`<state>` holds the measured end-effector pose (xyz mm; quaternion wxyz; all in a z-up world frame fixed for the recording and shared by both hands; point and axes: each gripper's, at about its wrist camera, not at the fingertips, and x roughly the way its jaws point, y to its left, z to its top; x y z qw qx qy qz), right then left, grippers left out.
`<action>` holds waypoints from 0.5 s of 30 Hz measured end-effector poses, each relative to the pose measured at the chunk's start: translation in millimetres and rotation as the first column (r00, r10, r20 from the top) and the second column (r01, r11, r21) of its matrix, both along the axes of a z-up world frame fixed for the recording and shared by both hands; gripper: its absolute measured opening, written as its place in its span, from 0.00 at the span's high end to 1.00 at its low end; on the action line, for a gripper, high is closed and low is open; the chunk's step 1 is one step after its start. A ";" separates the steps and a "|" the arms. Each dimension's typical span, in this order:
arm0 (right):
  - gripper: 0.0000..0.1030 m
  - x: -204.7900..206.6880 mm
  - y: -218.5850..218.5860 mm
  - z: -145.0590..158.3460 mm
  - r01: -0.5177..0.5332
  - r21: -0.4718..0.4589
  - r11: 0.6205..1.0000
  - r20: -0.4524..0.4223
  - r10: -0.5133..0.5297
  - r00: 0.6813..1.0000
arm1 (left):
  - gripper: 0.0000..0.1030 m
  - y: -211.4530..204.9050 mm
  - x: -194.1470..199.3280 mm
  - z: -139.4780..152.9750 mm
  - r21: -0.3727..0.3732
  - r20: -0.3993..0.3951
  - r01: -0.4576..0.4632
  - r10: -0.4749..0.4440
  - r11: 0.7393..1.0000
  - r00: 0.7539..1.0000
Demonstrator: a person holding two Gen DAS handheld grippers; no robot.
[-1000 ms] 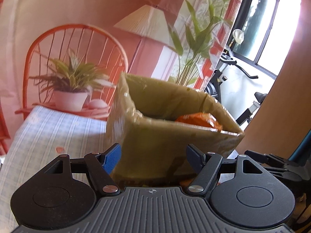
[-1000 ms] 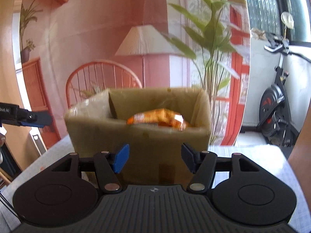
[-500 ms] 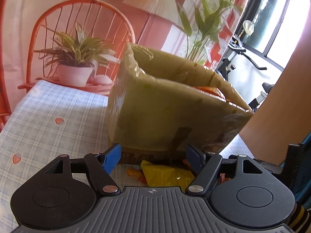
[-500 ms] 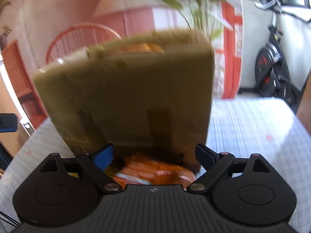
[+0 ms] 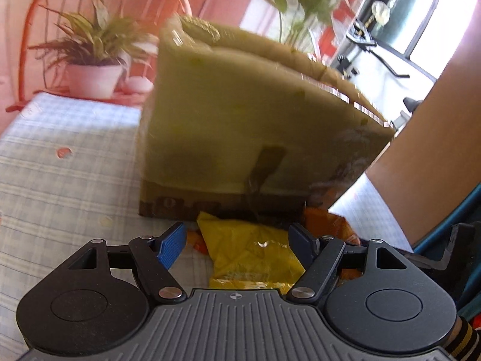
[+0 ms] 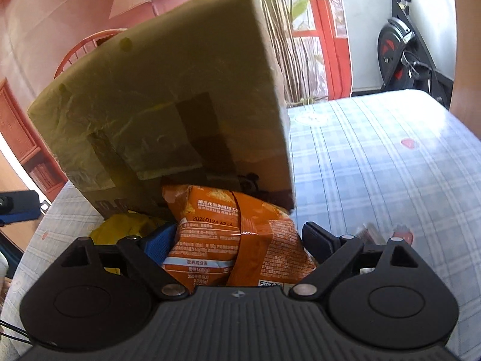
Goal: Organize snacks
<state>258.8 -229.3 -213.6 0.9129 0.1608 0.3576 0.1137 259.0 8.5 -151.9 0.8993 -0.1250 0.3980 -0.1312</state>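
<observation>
A tape-wrapped cardboard box (image 5: 255,126) stands on the checked tablecloth; it also fills the right wrist view (image 6: 168,114). A yellow snack bag (image 5: 249,252) lies in front of the box, between the spread fingers of my open left gripper (image 5: 239,243). An orange snack bag (image 6: 237,240) lies between the spread fingers of my open right gripper (image 6: 240,240); I cannot tell whether the pads touch it. The yellow bag (image 6: 120,228) shows to its left. Orange bags (image 5: 327,225) show beside the yellow one.
A potted plant (image 5: 93,60) sits on an orange chair behind the table's far left. Tall plant stems (image 6: 285,45) rise behind the box. An exercise bike (image 6: 405,51) stands at the right. A small dark packet (image 6: 369,233) lies on the tablecloth (image 6: 375,156).
Both grippers have dropped from box-rim height to the tabletop in front of the box. The box's inside is out of sight now, and the yellow and orange bags have come between the fingers.
</observation>
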 end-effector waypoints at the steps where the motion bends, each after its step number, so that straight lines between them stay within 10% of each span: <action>1: 0.14 -1.2 -1.8 -1.0 0.001 0.007 1.000 0.004 -0.001 1.000 | 0.25 -3.3 2.3 -2.1 0.003 -0.008 0.009 -0.009 1.000 1.000; 15: 0.18 -9.5 0.3 -2.8 -0.007 0.033 0.999 0.023 0.006 1.000 | 0.22 -38.1 35.4 -42.0 0.040 -0.110 0.053 -0.048 0.998 0.993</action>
